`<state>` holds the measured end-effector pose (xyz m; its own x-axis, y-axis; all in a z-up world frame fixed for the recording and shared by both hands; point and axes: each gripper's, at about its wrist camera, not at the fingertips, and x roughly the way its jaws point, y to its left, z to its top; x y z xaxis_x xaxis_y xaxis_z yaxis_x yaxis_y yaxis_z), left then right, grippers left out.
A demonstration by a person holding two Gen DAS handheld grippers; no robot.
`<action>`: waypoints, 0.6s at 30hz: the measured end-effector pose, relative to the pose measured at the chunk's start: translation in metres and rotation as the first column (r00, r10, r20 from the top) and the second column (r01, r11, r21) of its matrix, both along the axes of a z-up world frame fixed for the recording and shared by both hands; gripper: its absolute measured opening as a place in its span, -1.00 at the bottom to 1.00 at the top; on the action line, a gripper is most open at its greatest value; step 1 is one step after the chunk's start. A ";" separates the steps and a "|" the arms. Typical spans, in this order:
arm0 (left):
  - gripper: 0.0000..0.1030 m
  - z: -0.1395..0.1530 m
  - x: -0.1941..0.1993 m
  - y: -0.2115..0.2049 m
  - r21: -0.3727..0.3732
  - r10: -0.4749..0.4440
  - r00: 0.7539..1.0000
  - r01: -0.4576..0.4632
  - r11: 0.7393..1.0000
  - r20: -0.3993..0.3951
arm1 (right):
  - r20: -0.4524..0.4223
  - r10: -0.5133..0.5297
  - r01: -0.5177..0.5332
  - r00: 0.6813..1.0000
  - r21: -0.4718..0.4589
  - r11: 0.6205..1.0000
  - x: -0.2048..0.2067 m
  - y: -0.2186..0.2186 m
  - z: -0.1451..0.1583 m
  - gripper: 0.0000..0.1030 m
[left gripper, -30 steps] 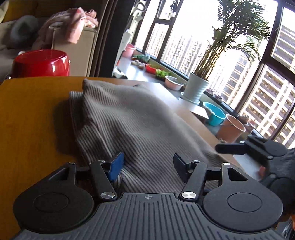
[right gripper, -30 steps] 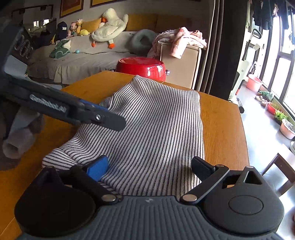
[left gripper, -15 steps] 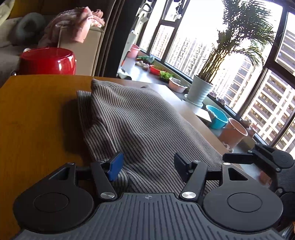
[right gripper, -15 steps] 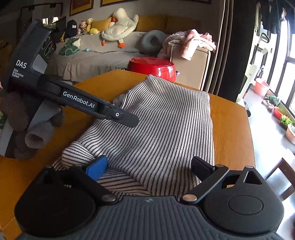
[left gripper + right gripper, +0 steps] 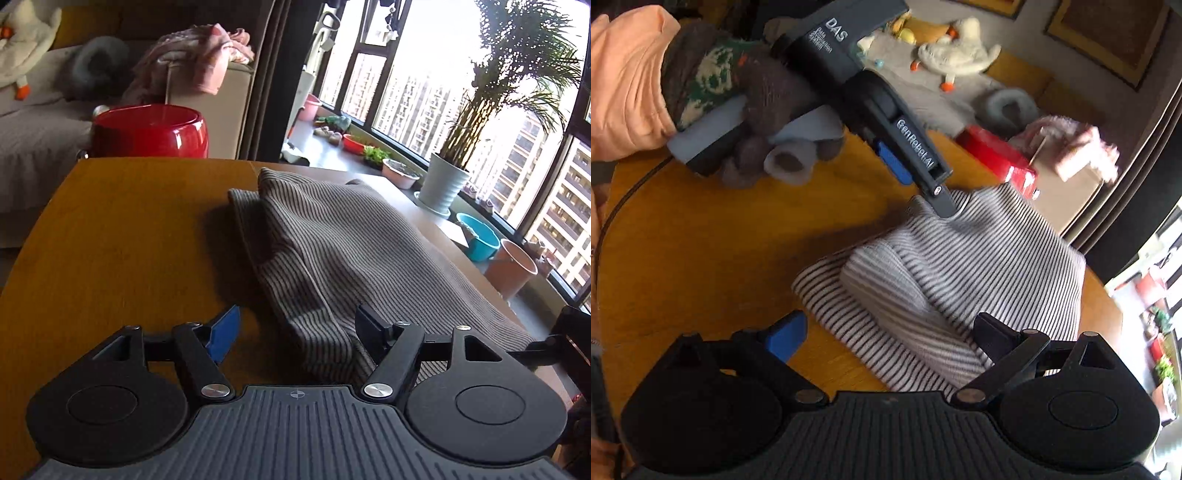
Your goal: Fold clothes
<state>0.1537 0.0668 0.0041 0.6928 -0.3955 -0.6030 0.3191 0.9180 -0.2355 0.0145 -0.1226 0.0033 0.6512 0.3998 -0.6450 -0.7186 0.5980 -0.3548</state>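
Now my left hand-held gripper [image 5: 297, 328] and right hand-held gripper [image 5: 890, 332] both gape wide over the folded striped sweater [image 5: 960, 273] on the desk [image 5: 122, 236], pinching nothing.

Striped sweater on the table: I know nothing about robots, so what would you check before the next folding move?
1. Left gripper free to grasp: ok, fingers wide apart, a sweater fold between them unclamped.
2. Right gripper free to grasp: ok, open over the near hem.
3. Striped sweater lying flat: not ok, humped, with a layer doubled along one side.
4. Sweater fully on the table: cannot tell, its window-side edge is hidden.
5. Red pot out of the way: ok, apart from the sweater.
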 end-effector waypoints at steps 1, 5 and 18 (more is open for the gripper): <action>0.48 0.000 0.000 0.000 -0.001 -0.001 1.000 0.001 1.000 0.000 | -0.007 -0.012 0.012 1.000 0.005 1.000 0.004 0.000 0.000 0.78; 0.56 0.001 -0.003 0.002 0.001 -0.012 1.000 0.012 1.000 0.003 | -0.217 -0.131 0.171 0.967 0.178 0.969 0.033 -0.018 0.007 0.61; 0.87 0.012 -0.059 -0.003 0.166 -0.289 0.953 0.272 0.948 0.091 | -0.542 -0.149 0.427 0.827 0.433 0.794 0.074 -0.068 0.019 0.53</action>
<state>0.0944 0.0635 0.0160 0.6333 -0.4952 -0.5948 0.5854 0.8091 -0.0503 0.0880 -0.1908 0.0221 0.4734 0.6008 -0.6442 -0.4690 0.7910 0.3930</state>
